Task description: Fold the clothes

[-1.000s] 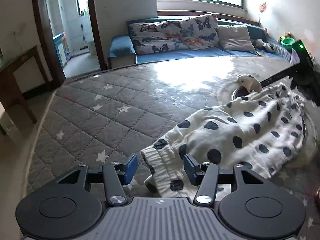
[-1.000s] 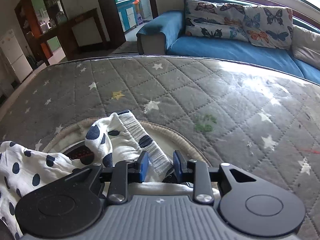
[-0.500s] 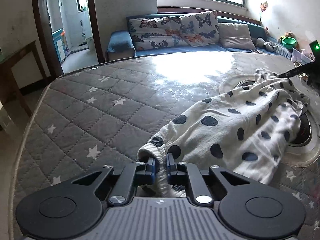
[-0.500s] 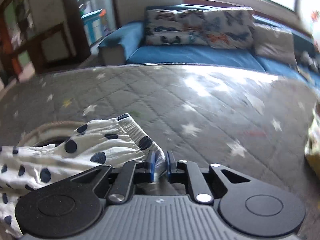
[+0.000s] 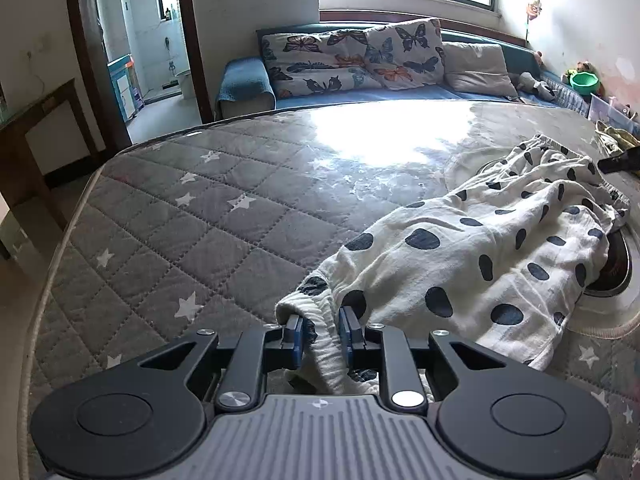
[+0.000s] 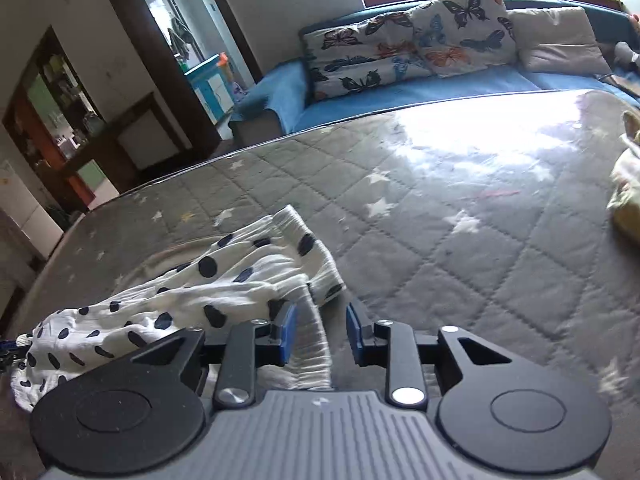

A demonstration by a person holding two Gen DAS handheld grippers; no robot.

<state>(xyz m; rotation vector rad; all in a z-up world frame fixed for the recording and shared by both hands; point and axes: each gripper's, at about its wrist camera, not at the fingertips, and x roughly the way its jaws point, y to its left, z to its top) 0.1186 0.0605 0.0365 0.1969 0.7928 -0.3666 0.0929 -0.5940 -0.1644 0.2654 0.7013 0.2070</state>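
White shorts with dark polka dots [image 5: 480, 256] lie stretched across the grey quilted mattress [image 5: 224, 216]. My left gripper [image 5: 322, 338] is part open, with the ribbed waistband end [image 5: 326, 356] lying loose between its blue pads. In the right wrist view the shorts [image 6: 208, 296] stretch away to the left. My right gripper [image 6: 320, 332] is open, and the other ribbed end [image 6: 316, 344] lies between its pads, against the left one only.
A round cream-rimmed mat [image 5: 612, 312] lies under the shorts. A yellowish garment [image 6: 626, 196] sits at the mattress's right side. A blue sofa with butterfly cushions [image 5: 360, 60] stands beyond the mattress. A doorway [image 5: 140, 48] opens at the left.
Both grippers were shut on the shorts' ends half a second ago and have now opened, letting the fabric go. The shorts now lie more stretched out on the mattress.
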